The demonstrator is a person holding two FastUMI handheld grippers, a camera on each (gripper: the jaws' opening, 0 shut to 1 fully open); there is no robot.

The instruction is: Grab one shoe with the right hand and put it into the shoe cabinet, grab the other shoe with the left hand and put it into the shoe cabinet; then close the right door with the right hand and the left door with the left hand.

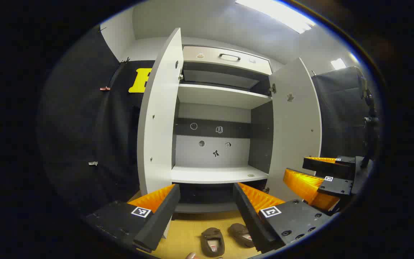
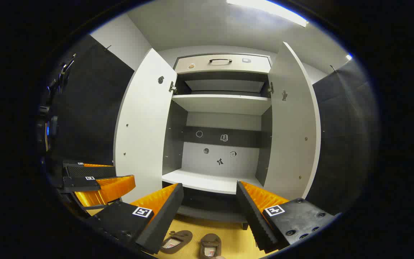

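Two brown shoes [image 1: 212,241] [image 1: 241,233] lie side by side on the yellow floor in front of the white shoe cabinet [image 1: 214,174]; in the right gripper view they show as the left shoe [image 2: 176,240] and the right shoe [image 2: 210,245]. Both doors stand wide open: left door [image 1: 156,118], right door [image 1: 295,126]. My left gripper [image 1: 206,187] hangs open above the shoes, holding nothing. My right gripper [image 2: 210,185] is open and empty too, and appears beside the right door as the right gripper [image 1: 296,169]. The left gripper [image 2: 124,173] appears by the left door [image 2: 144,129].
The cabinet has a lower shelf [image 2: 207,181], an upper shelf [image 2: 225,102] and a drawer with a dark handle [image 1: 228,57] on top. Small stickers dot its back wall. Black cloth walls stand on both sides. A stand [image 1: 370,118] rises at the right.
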